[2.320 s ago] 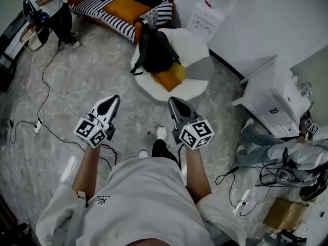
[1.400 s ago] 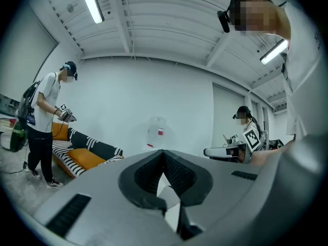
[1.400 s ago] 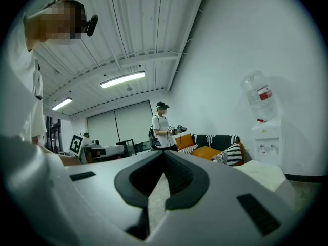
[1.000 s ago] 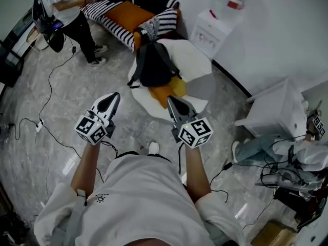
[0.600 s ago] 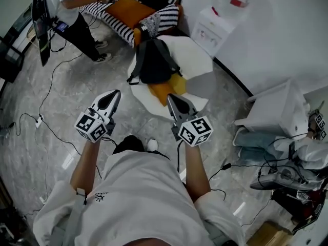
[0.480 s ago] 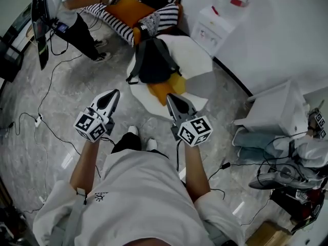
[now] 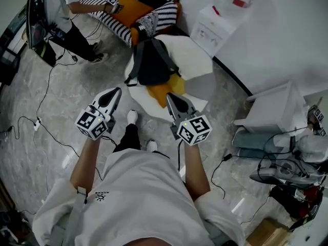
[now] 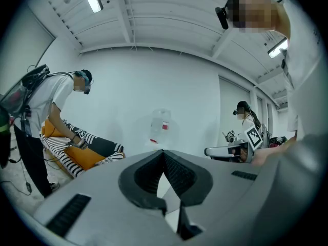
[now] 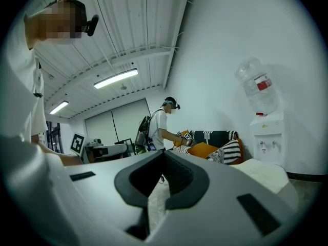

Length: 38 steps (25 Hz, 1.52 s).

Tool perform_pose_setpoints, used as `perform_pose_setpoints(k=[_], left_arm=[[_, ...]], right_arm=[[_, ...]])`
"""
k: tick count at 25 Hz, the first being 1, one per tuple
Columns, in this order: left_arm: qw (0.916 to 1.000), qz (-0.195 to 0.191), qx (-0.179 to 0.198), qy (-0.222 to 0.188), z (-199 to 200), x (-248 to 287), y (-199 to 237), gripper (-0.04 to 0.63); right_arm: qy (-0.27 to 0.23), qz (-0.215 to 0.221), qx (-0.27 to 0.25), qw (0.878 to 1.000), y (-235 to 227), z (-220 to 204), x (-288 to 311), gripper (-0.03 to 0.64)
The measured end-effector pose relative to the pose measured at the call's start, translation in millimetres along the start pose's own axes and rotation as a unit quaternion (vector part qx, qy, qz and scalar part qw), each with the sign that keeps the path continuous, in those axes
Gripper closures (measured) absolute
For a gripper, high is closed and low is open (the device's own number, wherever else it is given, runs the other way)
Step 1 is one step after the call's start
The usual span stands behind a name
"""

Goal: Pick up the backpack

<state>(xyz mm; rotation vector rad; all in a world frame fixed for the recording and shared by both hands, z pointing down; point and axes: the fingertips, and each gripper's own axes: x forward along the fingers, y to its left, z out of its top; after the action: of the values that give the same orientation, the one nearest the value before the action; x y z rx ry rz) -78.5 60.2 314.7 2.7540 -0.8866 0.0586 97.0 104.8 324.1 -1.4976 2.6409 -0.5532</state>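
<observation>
Black backpack [image 7: 152, 63] lies on the white chair [image 7: 193, 53]. Both bare forearms reach forward side by side, holding the grippers about level and pointed at the chair. The left gripper [image 7: 116, 90] is short of its near left edge and the right gripper [image 7: 169, 97] at its near edge. Both pairs of jaws are pressed together, empty.

We look steeply down from head height onto the left gripper [image 7: 116, 91] and right gripper [image 7: 169, 96], the white water dispenser with a clear bottle [image 7: 219, 19] farther ahead. Each gripper's camera sits low behind its jaws, facing almost level toward that dispenser [image 8: 160, 124] [image 9: 267, 137]. All three views share it and the black-and-white striped sofa [image 7: 166, 15] beside it.
</observation>
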Motion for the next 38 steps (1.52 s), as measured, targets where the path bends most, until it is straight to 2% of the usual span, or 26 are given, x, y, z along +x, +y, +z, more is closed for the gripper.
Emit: perform_pose_setpoints(k=[4, 8, 12, 22, 38], left_arm=[[0.9999, -0.011, 0.006, -0.009, 11.2, 6.7, 24.2, 0.594], [0.9997, -0.018, 0.008, -0.014, 6.3, 15.9, 38.9, 0.594], [0.9996, -0.023, 0.007, -0.014, 8.7, 32.2, 71.4, 0.594], [0.9987, -0.044, -0.016, 0.017, -8.4, 92.3, 138.9, 0.594], [0.9932, -0.086, -0.051, 0.058, -48.6, 150.7, 230.0, 0.594]], right_arm=[[-0.004, -0.004, -0.006, 1.000, 1.4, 5.8, 25.0, 0.611], [-0.001, -0.007, -0.015, 1.000, -4.8, 0.8, 38.4, 0.611], [0.003, -0.016, -0.016, 1.000, -15.6, 0.0, 67.1, 0.611], [0.022, -0.048, -0.001, 0.999, -69.3, -4.4, 123.4, 0.611], [0.054, -0.122, 0.040, 0.990, -134.4, -41.3, 190.8, 0.611]])
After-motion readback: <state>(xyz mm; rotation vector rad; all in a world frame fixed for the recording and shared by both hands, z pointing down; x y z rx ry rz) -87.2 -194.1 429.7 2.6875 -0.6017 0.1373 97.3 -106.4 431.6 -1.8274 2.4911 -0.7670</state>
